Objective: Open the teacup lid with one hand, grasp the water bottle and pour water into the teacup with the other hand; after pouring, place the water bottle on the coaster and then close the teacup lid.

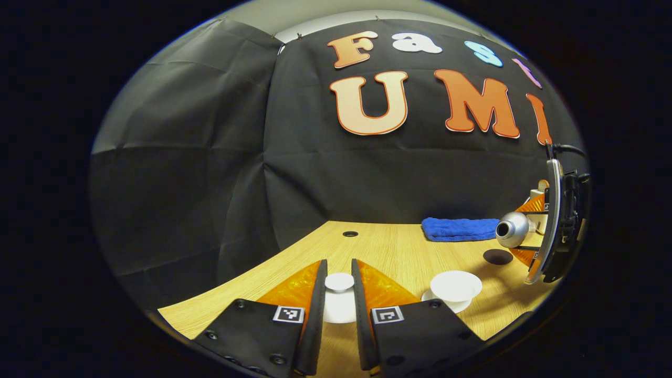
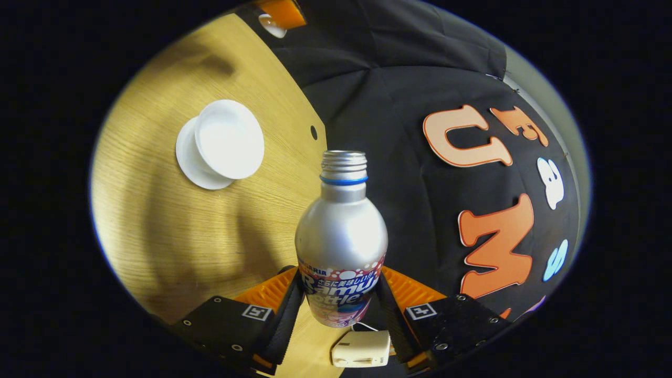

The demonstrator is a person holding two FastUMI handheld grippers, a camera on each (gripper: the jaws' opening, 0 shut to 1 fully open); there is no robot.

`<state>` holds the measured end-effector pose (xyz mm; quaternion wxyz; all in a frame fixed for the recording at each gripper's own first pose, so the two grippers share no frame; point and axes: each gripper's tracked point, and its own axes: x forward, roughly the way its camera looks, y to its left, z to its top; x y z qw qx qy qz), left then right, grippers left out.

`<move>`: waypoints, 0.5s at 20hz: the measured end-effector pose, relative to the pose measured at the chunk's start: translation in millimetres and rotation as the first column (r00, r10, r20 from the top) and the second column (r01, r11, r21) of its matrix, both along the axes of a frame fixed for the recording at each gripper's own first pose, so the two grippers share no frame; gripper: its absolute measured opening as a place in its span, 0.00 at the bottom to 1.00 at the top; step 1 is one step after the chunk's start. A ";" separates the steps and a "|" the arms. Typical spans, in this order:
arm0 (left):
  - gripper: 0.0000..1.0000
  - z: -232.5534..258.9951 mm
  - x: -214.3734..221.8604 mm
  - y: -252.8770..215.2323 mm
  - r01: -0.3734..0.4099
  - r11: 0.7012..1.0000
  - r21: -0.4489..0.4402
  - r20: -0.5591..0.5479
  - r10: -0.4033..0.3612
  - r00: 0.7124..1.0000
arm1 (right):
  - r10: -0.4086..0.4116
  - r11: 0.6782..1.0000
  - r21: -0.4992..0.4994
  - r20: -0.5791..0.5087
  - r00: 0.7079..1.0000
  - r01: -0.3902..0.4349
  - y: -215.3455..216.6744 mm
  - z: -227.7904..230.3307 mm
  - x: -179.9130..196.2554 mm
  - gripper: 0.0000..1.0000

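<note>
Currently, pouring step: left gripper (image 1: 339, 310) clamps the teacup lid (image 1: 339, 282) by its knob, clear of the open teacup (image 2: 229, 139); right gripper (image 2: 340, 310) grips the tilted water bottle (image 2: 341, 236), which next needs its mouth brought over the cup; coaster (image 1: 497, 256) waits farther off.

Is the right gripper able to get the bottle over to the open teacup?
Probably yes. The right gripper already holds the bottle, tilted, uncapped, and bare table lies between it and the open teacup.
</note>
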<state>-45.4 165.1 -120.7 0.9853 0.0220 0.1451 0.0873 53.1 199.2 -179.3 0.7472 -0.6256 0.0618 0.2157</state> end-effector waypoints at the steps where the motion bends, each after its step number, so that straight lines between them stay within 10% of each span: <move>1: 0.33 -1.7 0.3 0.5 -0.001 1.000 -0.001 0.000 0.001 1.000 | 0.013 1.000 -0.020 0.013 1.000 -0.013 1.5 -0.4 -0.5 0.78; 10: 0.33 -2.8 -2.7 3.8 -0.005 1.000 -0.007 -0.003 0.005 1.000 | 0.096 0.986 -0.146 0.139 0.986 -0.076 8.4 13.6 7.3 0.74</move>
